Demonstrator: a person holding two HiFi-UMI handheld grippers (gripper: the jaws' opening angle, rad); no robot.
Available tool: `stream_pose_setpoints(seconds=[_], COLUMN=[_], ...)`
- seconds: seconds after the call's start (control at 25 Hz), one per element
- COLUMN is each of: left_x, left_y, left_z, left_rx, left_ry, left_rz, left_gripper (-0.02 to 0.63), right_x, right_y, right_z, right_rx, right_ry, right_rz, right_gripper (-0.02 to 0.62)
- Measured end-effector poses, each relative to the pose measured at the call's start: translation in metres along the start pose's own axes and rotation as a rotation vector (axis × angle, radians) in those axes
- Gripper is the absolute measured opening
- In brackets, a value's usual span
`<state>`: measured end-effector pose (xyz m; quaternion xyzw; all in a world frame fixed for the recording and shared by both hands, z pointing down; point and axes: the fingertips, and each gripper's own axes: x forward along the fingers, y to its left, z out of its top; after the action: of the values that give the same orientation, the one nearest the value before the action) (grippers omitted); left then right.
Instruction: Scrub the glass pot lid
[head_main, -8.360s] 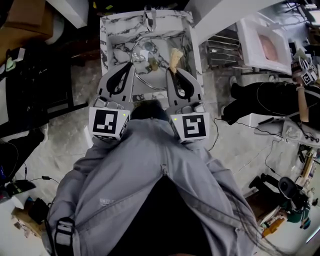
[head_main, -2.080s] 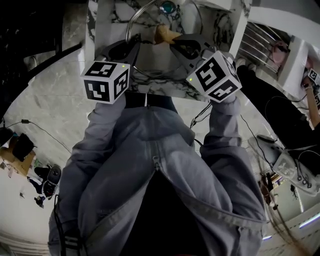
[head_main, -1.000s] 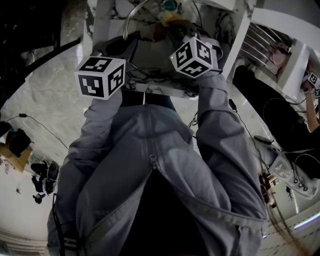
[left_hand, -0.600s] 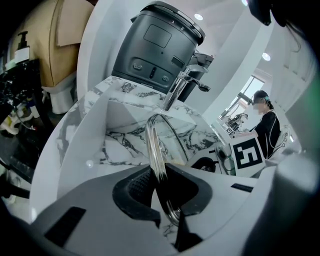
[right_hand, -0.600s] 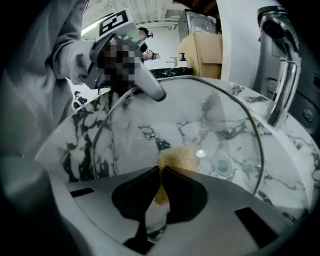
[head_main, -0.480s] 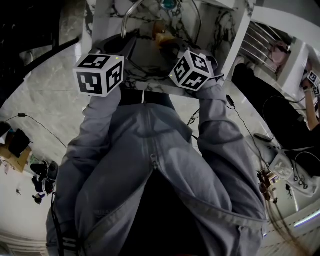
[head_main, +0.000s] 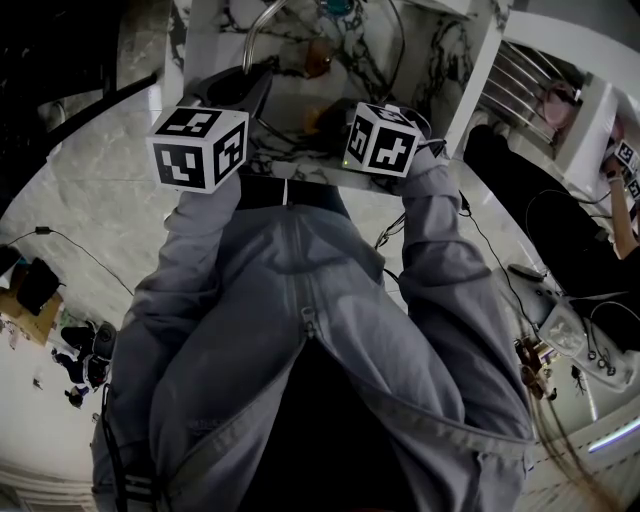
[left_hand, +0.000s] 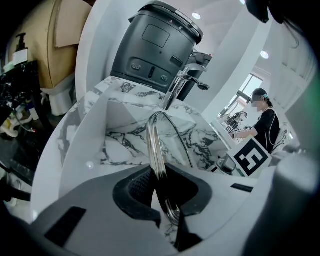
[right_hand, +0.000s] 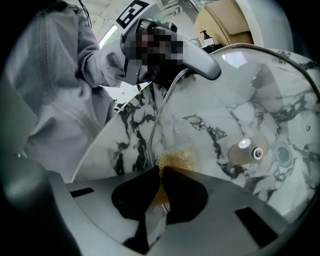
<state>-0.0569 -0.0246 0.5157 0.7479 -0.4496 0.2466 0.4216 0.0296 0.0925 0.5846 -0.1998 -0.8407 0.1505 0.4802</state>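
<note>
Marble sink (left_hand: 125, 145) with glass lid (left_hand: 154, 147)

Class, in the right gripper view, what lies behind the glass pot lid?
Through the glass pot lid show the marble sink, its drain and the lid's knob. The right gripper and its sponge cover the sink's lower part.
</note>
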Motion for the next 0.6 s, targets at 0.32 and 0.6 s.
stream_pose_setpoints(seconds=[0.32, 0.6], left_x=[0.0, 0.001], left_y=[-0.001, 0.002], left_z=[-0.001, -0.001], left_rx=[0.011, 0.005], left_ry=[0.004, 0.013], left_rz=[-0.001, -0.002], left_gripper=[0.058, 0.058], right_x=[-0.01, -0.076], right_y=[0.018, -0.035], right_z=[0.003, 0.003], right_rx=[0.061, 0.088], right_ry=[-0.02, -0.075], right_rz=[0.17, -0.163], right_gripper=[0.044, 0.044])
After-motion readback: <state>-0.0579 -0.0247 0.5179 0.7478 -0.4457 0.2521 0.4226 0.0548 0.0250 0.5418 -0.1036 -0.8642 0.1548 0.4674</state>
